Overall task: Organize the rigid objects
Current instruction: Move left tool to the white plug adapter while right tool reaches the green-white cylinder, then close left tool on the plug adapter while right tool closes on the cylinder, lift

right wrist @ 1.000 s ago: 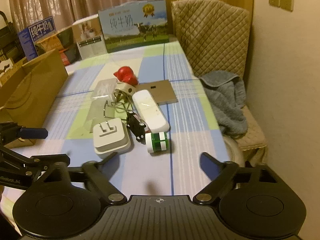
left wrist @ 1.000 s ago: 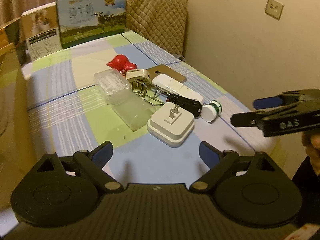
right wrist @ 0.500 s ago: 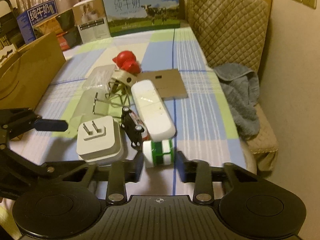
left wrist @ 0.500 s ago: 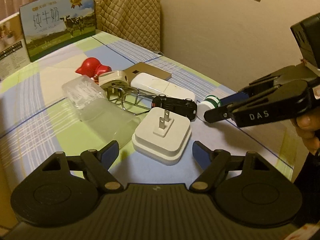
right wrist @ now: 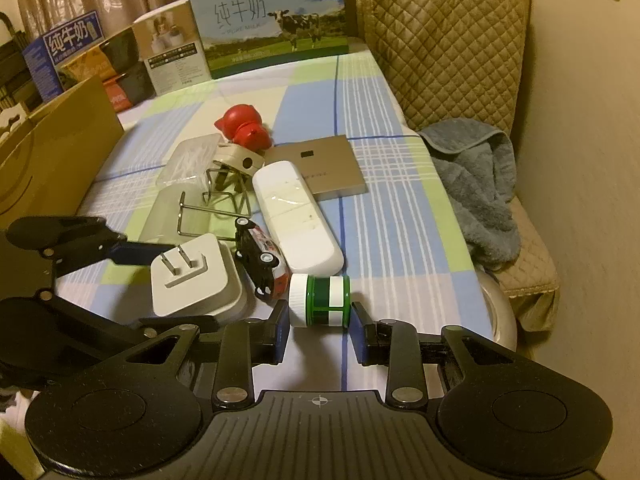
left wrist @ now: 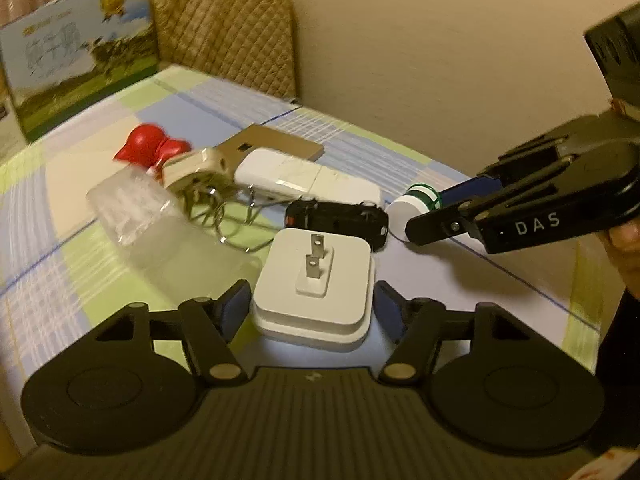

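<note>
Both grippers were down on the table at the near end of the clutter. Left gripper straddled the plug, prongs up, jaws closing, pads apparently not yet pressing. Right gripper had closed on the jar, lying on its side, axis across the fingers.

Background around the checked tablecloth

Milk carton stands at its far end; a quilted chair sits beside its right edge, grey towel heaped on the seat; a brown paper bag stands on its left.
</note>
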The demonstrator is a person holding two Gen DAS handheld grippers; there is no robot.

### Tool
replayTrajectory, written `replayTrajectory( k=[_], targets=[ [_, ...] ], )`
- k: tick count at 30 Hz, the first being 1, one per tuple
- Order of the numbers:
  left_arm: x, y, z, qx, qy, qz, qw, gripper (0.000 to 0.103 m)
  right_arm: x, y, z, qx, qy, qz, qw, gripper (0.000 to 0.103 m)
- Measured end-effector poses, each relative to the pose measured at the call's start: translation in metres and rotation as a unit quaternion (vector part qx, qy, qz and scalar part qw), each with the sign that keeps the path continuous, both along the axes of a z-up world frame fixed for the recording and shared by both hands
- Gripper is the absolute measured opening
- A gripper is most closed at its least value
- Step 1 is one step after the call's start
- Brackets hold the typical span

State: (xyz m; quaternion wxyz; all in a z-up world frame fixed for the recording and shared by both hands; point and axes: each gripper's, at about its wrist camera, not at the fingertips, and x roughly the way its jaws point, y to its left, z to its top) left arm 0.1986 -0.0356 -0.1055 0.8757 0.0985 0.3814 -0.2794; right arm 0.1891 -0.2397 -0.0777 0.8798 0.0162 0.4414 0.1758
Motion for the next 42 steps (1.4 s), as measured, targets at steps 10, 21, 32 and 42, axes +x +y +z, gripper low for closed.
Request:
replayTrajectory(
  k=[10, 21, 32, 42],
  targets=[
    [-0.056, 0.029, 0.005, 0.016, 0.017, 0.111, 0.9936, 0.063, -0.024, 0.03, 0.0, -0.02, -0.011, 0.052, 0.998, 0.028],
    [-0.048, 0.028, 0.001, 0.0, 0.009, 0.118, 0.993, 0.064, -0.016, 0.038, -0.004, -0.022, -0.025, 0.047, 0.998, 0.029],
    [-0.05, 0.028, 0.001, 0.0, 0.02, 0.125, 0.992, 0.06, -0.013, 0.043, 0.001, -0.023, -0.03, 0.04, 0.999, 0.029],
    [-0.065, 0.041, 0.039, -0.018, 0.006, 0.147, 0.9889, 0.06, -0.027, 0.047, 0.03, -0.003, -0.054, 0.014, 0.998, 0.028]
  ],
)
